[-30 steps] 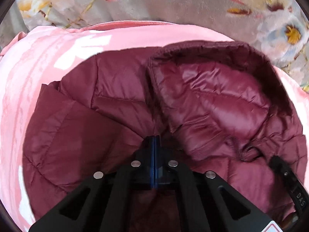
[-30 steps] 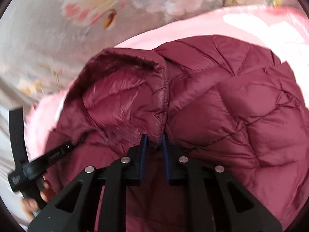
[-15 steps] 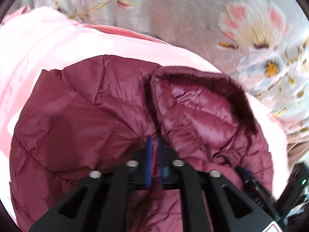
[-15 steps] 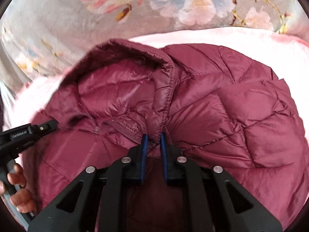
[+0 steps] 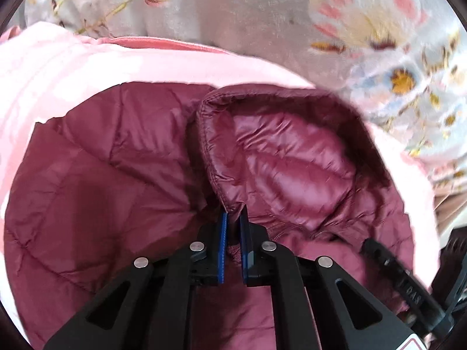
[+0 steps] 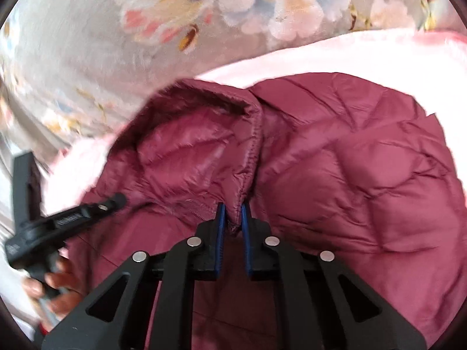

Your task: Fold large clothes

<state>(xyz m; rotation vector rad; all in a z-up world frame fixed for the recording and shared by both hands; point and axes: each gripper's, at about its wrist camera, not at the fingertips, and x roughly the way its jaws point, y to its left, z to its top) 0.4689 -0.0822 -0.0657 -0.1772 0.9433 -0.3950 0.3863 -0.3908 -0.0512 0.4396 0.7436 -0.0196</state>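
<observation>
**A:** Left wrist view puts the jacket (image 5: 122,192) across the middle, lying on a pink blanket (image 5: 58,73) with a floral sheet (image 5: 262,14) beyond at twelve o'clock. Where's the hood?

**B:** The hood (image 5: 280,157) is at one o'clock from the left tool (image 5: 233,218), lining up. That tool's jaws are closing, with the hood's seam edge between the pads.

**A:** And the right tool (image 6: 232,214)?

**B:** Right wrist view shows the same: jaws closing, the hood's stitched rim bunched between them. The left tool's black body reaches in from eight o'clock, a hand (image 6: 58,288) on its grip.

**A:** How far along is the folding?

**B:** Early to middle, I'd say. The body looks gathered into a rounded bundle, but the hood isn't laid flat or tucked. Sleeves I can't make out.
</observation>
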